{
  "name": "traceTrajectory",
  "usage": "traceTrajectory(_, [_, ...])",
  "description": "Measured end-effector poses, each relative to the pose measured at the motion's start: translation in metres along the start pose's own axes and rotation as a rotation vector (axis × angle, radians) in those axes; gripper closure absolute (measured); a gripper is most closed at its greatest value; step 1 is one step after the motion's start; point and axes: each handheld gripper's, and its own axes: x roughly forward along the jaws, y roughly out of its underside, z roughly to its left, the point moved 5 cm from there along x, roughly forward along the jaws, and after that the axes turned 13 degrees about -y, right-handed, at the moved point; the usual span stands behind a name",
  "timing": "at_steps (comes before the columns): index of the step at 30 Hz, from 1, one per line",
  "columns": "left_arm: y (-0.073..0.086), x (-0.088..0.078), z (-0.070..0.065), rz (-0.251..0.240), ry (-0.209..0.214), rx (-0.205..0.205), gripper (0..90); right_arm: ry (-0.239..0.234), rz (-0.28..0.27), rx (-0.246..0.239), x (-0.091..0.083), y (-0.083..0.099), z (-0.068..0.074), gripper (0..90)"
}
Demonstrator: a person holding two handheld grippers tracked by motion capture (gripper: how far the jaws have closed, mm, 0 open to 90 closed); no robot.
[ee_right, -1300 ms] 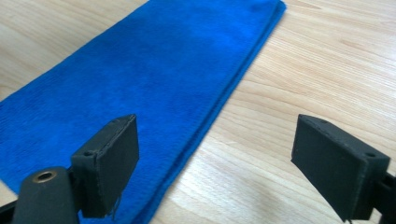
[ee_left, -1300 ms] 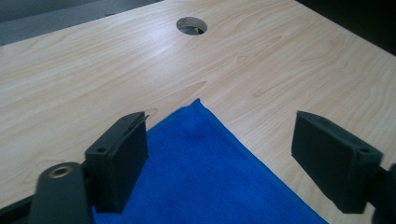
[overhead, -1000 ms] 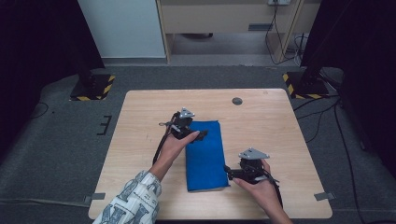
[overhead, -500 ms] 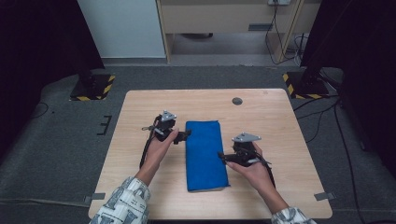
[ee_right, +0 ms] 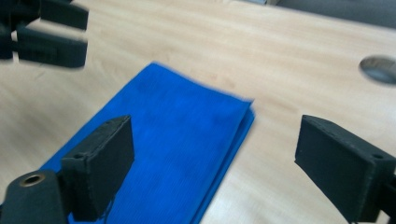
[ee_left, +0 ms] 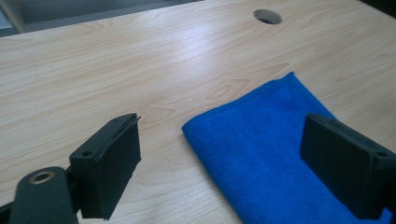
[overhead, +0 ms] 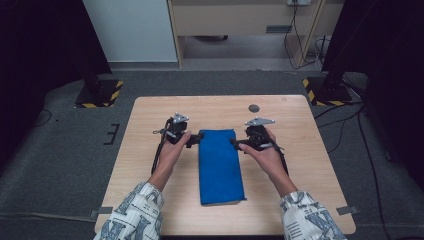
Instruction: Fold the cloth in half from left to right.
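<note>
A folded blue cloth lies lengthwise in the middle of the wooden table. My left gripper hovers at the cloth's far left corner, jaws wide and empty; in the left gripper view that corner of the blue cloth sits between them, untouched. My right gripper stands at the cloth's far right corner, also open. In the right gripper view the folded edge of the blue cloth lies between the jaws, and the left gripper shows at the top left.
A round dark hole is set in the table near its far edge, also seen as the hole and the hole. Black stands with yellow-striped bases flank the table on the grey floor.
The right gripper has moved from the cloth's near right side up to its far right corner. The left gripper came off the cloth's top, went left, then settled at the far left corner.
</note>
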Motion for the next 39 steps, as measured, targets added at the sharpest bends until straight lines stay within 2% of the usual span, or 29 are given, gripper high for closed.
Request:
traceTrajectory(2, [0.0,0.0,0.001,0.004,0.006,-0.018,11.5,0.006,0.0,-0.014,0.001,-0.009,-0.003,13.8])
traceTrajectory(6, [-0.001,-0.003,0.0,0.011,0.002,-0.021,11.5,0.016,0.014,-0.014,0.004,-0.019,-0.008,18.3])
traceTrajectory(9, [-0.002,-0.005,-0.001,0.004,0.014,-0.027,11.4,0.015,0.04,-0.024,0.008,-0.021,-0.009,23.9])
traceTrajectory(10, [-0.003,-0.005,-0.003,0.011,0.023,-0.018,11.3,0.019,0.053,-0.029,0.009,-0.021,-0.009,24.9])
traceTrajectory(12, [-0.004,-0.004,-0.004,0.011,0.014,-0.005,11.3,0.018,0.065,-0.029,0.013,-0.021,-0.01,27.9])
traceTrajectory(15, [-0.007,-0.001,-0.004,0.004,0.003,-0.017,11.3,0.012,0.069,-0.018,0.018,-0.023,-0.012,32.2])
traceTrajectory(17, [-0.008,0.003,-0.005,0.024,-0.009,-0.019,11.5,0.001,0.079,-0.018,0.022,-0.025,-0.012,34.7])
traceTrajectory(19, [-0.009,0.005,-0.007,0.031,0.003,-0.024,12.0,0.005,0.089,-0.021,0.025,-0.026,-0.012,37.9])
traceTrajectory(21, [-0.008,0.007,-0.009,0.036,0.003,-0.011,16.7,0.007,0.096,-0.026,0.028,-0.028,-0.013,43.3])
traceTrajectory(23, [-0.005,0.01,-0.009,0.054,-0.005,-0.01,17.9,0.01,0.099,-0.051,0.031,-0.03,-0.014,47.8])
traceTrajectory(26, [-0.004,0.015,-0.005,0.057,-0.02,-0.023,22.5,0.008,0.098,-0.056,0.035,-0.035,-0.015,52.3])
traceTrajectory(29, [-0.003,0.022,-0.002,0.053,-0.015,-0.042,25.5,0.015,0.111,-0.061,0.043,-0.037,-0.017,54.6])
traceTrajectory(31, [0.001,0.031,-0.002,0.073,-0.014,-0.033,27.0,0.023,0.132,-0.064,0.051,-0.037,-0.021,56.6])
traceTrajectory(34, [0.007,0.043,-0.002,0.095,-0.005,-0.033,28.3,0.045,0.147,-0.041,0.063,-0.032,-0.029,60.0])
traceTrajectory(35, [0.01,0.048,-0.002,0.108,-0.006,-0.014,29.6,0.05,0.159,-0.039,0.067,-0.029,-0.031,59.7])
traceTrajectory(37, [0.015,0.055,-0.001,0.126,-0.035,0.024,30.7,0.044,0.18,-0.024,0.074,-0.022,-0.035,58.1])
traceTrajectory(39, [0.018,0.058,0.001,0.134,-0.036,0.018,29.9,0.049,0.202,-0.015,0.079,-0.017,-0.038,55.7])
